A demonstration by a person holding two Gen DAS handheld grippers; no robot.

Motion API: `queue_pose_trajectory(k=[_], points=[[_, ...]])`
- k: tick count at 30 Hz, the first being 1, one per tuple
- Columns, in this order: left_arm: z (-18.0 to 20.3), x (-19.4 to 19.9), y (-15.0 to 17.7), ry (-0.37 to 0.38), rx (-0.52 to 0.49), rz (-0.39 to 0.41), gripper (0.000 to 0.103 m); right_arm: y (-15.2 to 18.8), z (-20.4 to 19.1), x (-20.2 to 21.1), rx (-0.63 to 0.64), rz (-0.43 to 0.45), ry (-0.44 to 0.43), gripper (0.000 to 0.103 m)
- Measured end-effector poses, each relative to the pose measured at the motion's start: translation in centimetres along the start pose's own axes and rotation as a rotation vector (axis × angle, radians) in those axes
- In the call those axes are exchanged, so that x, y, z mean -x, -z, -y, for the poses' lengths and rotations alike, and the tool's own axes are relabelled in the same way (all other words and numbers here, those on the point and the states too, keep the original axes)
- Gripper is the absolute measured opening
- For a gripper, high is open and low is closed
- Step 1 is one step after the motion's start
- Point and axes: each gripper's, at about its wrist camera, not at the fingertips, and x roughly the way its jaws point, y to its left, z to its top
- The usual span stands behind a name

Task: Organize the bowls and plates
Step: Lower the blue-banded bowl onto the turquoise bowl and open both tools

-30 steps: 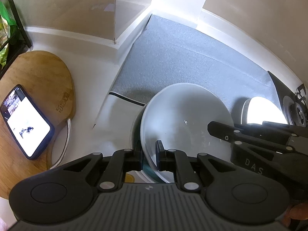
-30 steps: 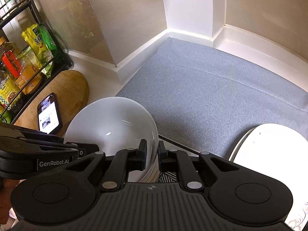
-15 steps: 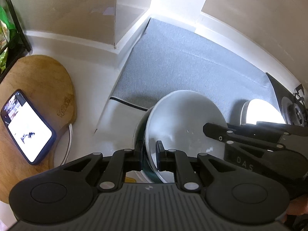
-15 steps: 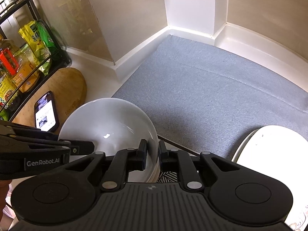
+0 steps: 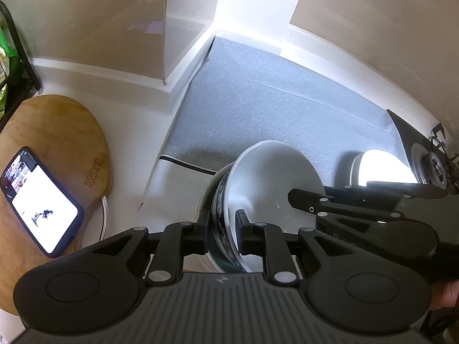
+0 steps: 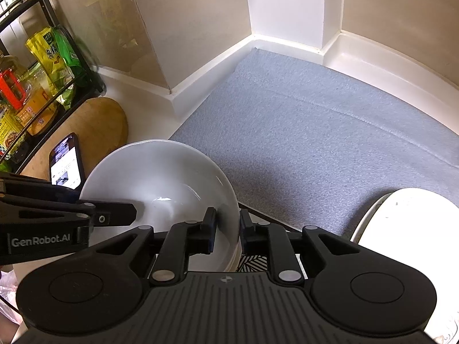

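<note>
A white bowl [image 5: 272, 177] [image 6: 160, 177] sits nested in a dark patterned bowl [image 5: 219, 200] at the near edge of the grey mat [image 5: 272, 109]. My left gripper [image 5: 222, 232] straddles the left rim of both bowls. Its jaws are opening and the pads stand slightly off the rim. My right gripper [image 6: 228, 226] straddles the white bowl's right rim, jaws also opening, with a gap at the inner pad. Each gripper shows in the other's view: the right gripper [image 5: 291, 197] and the left gripper [image 6: 133, 212]. A white plate [image 6: 407, 218] [image 5: 381, 166] lies to the right.
A wooden cutting board [image 5: 57, 132] with a lit phone [image 5: 40, 200] lies at the left. Behind it stands a black rack [image 6: 28, 86] of bottles and packets. A stove burner [image 5: 433, 169] is at the far right. Walls close the mat's far side.
Both grippers' jaws have widened a little around the bowl rim. In the left wrist view the white bowl now looks more edge-on and the dark bowl under it shows.
</note>
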Motion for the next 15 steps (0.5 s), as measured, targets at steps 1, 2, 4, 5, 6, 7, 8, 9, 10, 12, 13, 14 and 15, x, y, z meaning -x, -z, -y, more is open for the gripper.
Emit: queue_pose_trajectory(k=[1,2,4,5,6,7,8,9,10,12,13,14,15], points=[[0.0,0.1,0.0,0.004,-0.004,0.000,0.022,0.0,0.0,0.0,0.001,-0.001,0.000,0.020],[-0.1,0.2,0.0,0.009,-0.009,-0.001,0.023,0.0,0.0,-0.1,0.001,-0.002,-0.001,0.020],[-0.2,0.3,-0.1,0.021,-0.019,-0.001,0.025,0.0,0.1,-0.2,0.001,-0.003,-0.002,0.020],[-0.2,0.4,-0.1,0.027,-0.023,-0.001,0.026,0.0,0.1,-0.2,0.000,-0.003,-0.002,0.020],[-0.3,0.4,-0.1,0.032,-0.028,-0.001,0.027,0.0,0.1,-0.2,0.000,-0.003,-0.003,0.020],[-0.4,0.5,-0.1,0.037,-0.031,-0.001,0.027,0.0,0.1,-0.2,0.000,-0.004,-0.004,0.020],[-0.4,0.5,-0.1,0.041,-0.033,-0.003,0.028,0.0,0.1,-0.2,0.001,-0.004,-0.005,0.021],[-0.5,0.6,-0.1,0.046,-0.035,-0.004,0.029,0.0,0.1,-0.2,0.001,-0.004,-0.005,0.021],[-0.5,0.7,-0.1,0.050,-0.035,-0.005,0.029,0.1,0.1,-0.2,0.002,-0.004,-0.006,0.021],[-0.6,1.0,0.0,0.049,-0.042,0.012,0.035,0.1,0.0,-0.2,0.004,-0.004,0.001,0.021],[-0.7,1.4,0.0,0.036,-0.049,0.031,0.040,0.1,0.0,-0.2,0.005,-0.001,0.007,0.022],[-0.7,1.8,-0.1,0.027,-0.055,0.056,0.047,0.0,0.0,-0.2,0.004,0.001,0.006,0.022],[-0.8,2.1,-0.2,0.021,-0.057,0.070,0.048,0.0,0.0,-0.2,0.003,0.001,0.012,0.022]])
